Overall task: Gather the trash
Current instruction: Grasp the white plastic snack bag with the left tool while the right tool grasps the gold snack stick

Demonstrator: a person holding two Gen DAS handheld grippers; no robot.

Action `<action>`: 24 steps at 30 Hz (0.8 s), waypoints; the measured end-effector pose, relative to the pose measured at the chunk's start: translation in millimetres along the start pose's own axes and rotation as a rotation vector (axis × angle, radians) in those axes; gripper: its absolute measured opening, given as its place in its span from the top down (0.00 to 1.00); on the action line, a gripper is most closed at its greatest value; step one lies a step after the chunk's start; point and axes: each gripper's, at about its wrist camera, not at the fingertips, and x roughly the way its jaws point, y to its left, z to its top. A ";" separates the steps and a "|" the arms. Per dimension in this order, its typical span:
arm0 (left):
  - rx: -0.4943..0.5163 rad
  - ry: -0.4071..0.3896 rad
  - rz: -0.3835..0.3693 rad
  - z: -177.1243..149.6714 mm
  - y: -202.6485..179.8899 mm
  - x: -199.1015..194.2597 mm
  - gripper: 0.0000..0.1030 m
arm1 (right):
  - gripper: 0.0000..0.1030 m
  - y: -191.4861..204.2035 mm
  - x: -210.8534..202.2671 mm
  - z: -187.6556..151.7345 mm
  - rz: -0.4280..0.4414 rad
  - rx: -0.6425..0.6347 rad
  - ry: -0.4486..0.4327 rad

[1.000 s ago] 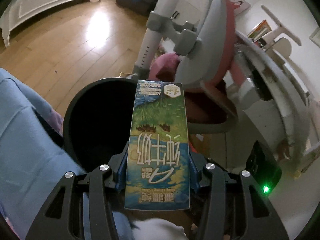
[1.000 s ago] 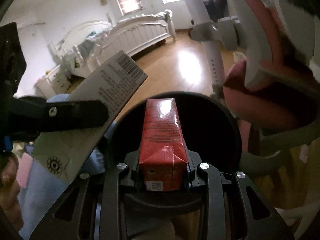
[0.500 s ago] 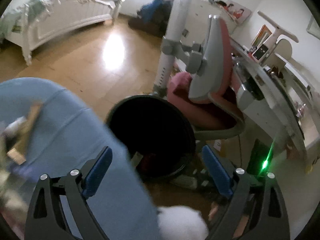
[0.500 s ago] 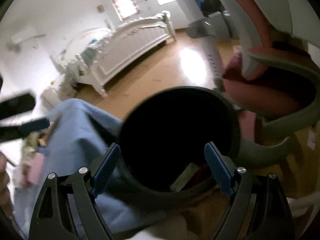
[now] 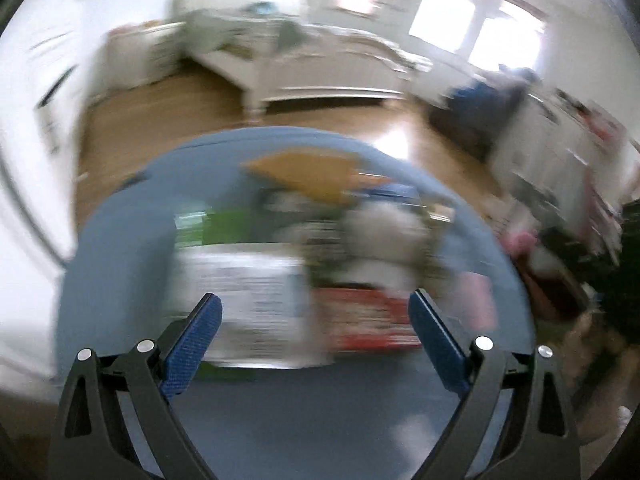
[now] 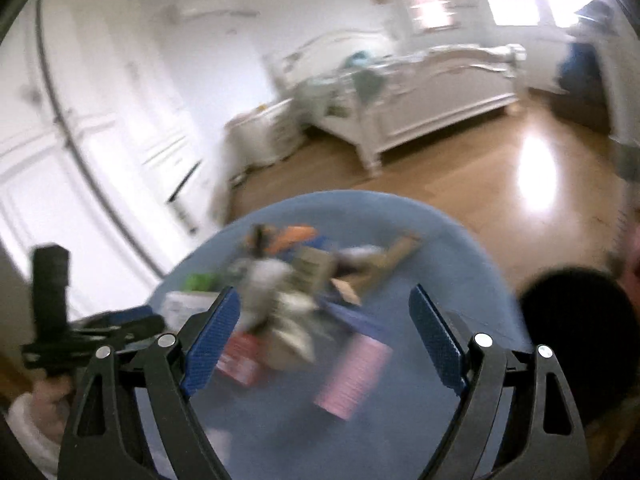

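Both views are blurred by motion. A round table with a blue cloth [image 5: 120, 248] [image 6: 432, 232] carries a pile of trash: a white printed box [image 5: 240, 280], a red carton [image 5: 368, 320] [image 6: 240, 356], a green packet [image 5: 224, 224] [image 6: 200, 280], crumpled white paper [image 5: 384, 232] [image 6: 272, 280], brown cardboard [image 5: 308, 172] and a pink striped packet [image 6: 352, 380]. My left gripper [image 5: 316, 316] hangs open and empty above the near part of the pile. My right gripper [image 6: 324, 312] is open and empty over the table too. The black bin [image 6: 576, 312] stands at the table's right.
A white bed [image 6: 420, 92] [image 5: 320, 68] stands across the wooden floor [image 6: 500, 168]. White wardrobe doors [image 6: 80, 120] fill the left. The left hand-held gripper and the hand that holds it [image 6: 52, 320] show at the left edge of the right wrist view.
Both cartons went from the jaws into the black bin. Both grippers opened wide, then swung away from the bin to the blue table with its pile of trash.
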 end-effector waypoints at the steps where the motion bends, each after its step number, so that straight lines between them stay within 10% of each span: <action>1: -0.034 0.001 0.008 1.9 17.8 2.9 0.10 | 0.17 9.2 11.2 7.1 0.010 -0.016 0.012; 8: -0.019 0.054 0.030 17.8 50.5 43.9 0.23 | 0.20 50.2 146.4 66.2 -0.049 -0.165 0.168; 11: 0.036 0.074 0.028 21.2 48.2 56.2 0.30 | 0.34 62.6 203.7 70.8 -0.094 -0.243 0.295; 14: 0.064 0.093 0.020 21.0 48.0 66.0 0.38 | 0.70 72.9 234.7 59.4 -0.118 -0.302 0.415; 16: 0.073 0.081 0.013 24.2 48.3 65.4 0.52 | 0.96 79.5 226.4 56.3 -0.113 -0.323 0.387; 24: 0.038 -0.046 -0.011 28.9 48.1 24.0 0.77 | 0.97 70.2 104.3 58.7 0.075 -0.142 0.121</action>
